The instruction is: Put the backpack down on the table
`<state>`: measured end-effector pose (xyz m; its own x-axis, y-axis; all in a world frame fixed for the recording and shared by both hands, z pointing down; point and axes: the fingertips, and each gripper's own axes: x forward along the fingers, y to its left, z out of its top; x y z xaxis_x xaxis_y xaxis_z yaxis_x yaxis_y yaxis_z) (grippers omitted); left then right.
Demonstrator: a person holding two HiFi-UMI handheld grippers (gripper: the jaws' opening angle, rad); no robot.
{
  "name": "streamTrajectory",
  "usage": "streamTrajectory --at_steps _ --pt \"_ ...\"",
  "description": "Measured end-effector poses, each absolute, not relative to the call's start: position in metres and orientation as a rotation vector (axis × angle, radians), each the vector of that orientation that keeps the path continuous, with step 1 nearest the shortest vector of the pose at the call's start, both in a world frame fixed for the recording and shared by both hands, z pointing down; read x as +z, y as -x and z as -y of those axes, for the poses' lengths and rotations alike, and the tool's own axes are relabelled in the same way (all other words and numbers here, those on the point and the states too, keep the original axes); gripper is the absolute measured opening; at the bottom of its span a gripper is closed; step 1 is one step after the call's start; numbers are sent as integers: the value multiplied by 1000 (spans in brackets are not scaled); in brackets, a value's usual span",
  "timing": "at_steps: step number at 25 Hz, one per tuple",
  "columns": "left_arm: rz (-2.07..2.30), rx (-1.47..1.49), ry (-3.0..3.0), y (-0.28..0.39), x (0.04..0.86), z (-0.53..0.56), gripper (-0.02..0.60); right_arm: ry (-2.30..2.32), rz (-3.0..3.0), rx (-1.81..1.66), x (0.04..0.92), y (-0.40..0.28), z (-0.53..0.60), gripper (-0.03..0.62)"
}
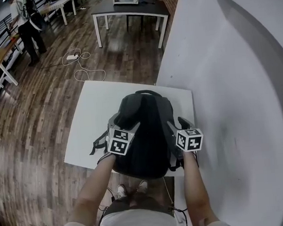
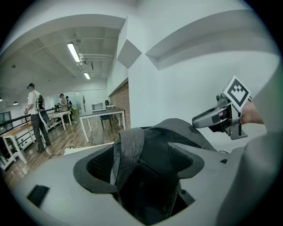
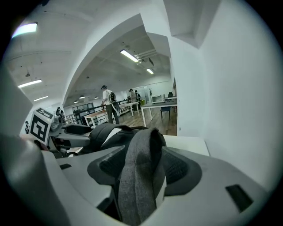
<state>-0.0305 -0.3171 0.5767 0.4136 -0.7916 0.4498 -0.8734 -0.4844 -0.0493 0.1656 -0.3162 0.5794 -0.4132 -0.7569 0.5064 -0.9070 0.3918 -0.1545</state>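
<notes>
A dark grey backpack (image 1: 145, 134) hangs over the near right part of the white table (image 1: 90, 114), its lower end past the table's near edge; I cannot tell whether it rests on the top. My left gripper (image 1: 124, 132) is shut on a grey shoulder strap (image 2: 128, 150) at the pack's left side. At the right side, my right gripper (image 1: 178, 130) is shut on the other grey strap (image 3: 141, 172). In the left gripper view the strap fills the jaws of the left gripper (image 2: 137, 163). The right gripper (image 3: 141, 170) shows the same.
A white curved wall (image 1: 237, 88) runs close along the table's right edge. On the wooden floor beyond lies a white cable with a power strip (image 1: 74, 59). A dark table (image 1: 128, 11) with white appliances stands at the back. A person (image 1: 27, 26) stands far left by desks.
</notes>
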Motion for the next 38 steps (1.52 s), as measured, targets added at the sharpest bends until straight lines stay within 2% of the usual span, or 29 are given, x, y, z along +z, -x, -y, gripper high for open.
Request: streamTrajectory --at_steps 3,4,5,6,7,9,11,13,27,38 --pt "1501 632 -2434 37 573 311 388 -1406 2312 555 575 -160 306 270" --pt "1514 633 -2420 41 571 309 366 -1403 2319 541 571 -158 303 266" --pt "1532 626 -2410 44 567 306 319 -1406 2323 521 567 -157 300 245" --pt "1550 614 -2403 47 562 303 256 -1413 2325 497 562 -156 297 148" --pt "1565 602 -2398 50 557 300 197 -1420 2328 475 557 -155 293 101" --pt "1594 586 -2396 56 546 294 138 -1432 2338 446 547 -153 286 81" --pt "1606 584 -2399 59 539 288 44 -1448 2342 417 537 -152 280 63" --pt "1550 577 -2405 55 535 277 18 -1462 2360 380 525 -149 274 52" --pt "1576 322 -2511 67 444 232 17 -1466 2475 109 428 -121 227 44" --pt "1755 68 -2563 116 360 182 17 -1439 2645 -106 344 -90 174 44"
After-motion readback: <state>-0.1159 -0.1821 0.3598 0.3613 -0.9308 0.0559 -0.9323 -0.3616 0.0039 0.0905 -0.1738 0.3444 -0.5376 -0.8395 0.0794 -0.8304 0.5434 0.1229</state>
